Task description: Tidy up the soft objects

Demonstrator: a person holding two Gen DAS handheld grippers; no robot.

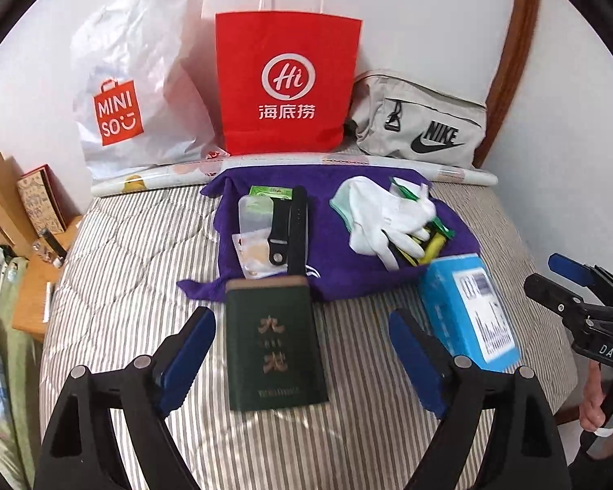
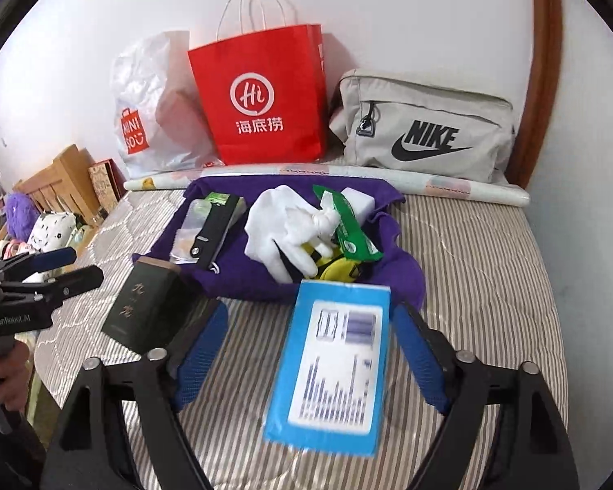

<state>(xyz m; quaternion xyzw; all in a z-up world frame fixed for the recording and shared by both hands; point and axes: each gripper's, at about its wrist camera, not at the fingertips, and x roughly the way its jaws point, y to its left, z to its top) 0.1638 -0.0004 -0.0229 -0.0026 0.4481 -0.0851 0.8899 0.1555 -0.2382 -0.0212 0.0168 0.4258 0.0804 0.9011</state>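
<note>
Above the striped bed (image 1: 122, 286), left gripper (image 1: 302, 351) tilted down, fingers (image 1: 192, 351) spread.

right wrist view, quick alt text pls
An open hand-held gripper hovers over a blue rectangular box lying on a striped bed cover. Beyond it, white fabric gloves lie on a purple cloth, before a red paper bag.

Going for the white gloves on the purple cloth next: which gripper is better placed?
Right, probably. The right gripper is open over the blue box, with the white gloves just beyond. The left gripper faces the green box, further left.
</note>
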